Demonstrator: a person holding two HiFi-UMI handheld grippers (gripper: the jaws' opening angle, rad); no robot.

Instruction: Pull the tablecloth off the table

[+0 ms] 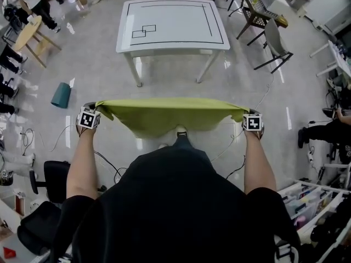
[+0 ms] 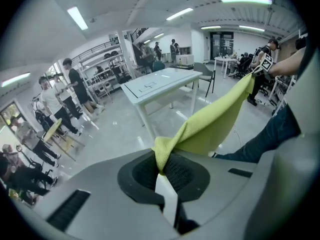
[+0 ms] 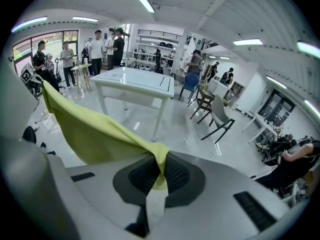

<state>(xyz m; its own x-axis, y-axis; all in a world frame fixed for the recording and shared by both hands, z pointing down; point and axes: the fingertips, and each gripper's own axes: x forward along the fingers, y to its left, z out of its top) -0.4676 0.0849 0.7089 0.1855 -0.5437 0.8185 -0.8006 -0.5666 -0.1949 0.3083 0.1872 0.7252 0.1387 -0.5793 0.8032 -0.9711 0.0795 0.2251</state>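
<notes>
Left tongs [image 2: 160, 170] and right tongs [image 3: 161, 174] clamp the tablecloth [image 1: 170, 116] corners, its long axis stretched left-to-right.

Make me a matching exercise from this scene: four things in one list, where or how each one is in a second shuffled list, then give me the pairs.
Things
1. green tablecloth
2. white table
3. teal container
4. grey chair

Places and states
A. on the floor, left of the table
B. top bare, black lines showing
C. pinched at two ends by the left gripper and right gripper, hanging in the air in front of the table
D. standing right of the table

Pairs: 1-C, 2-B, 3-A, 4-D
</notes>
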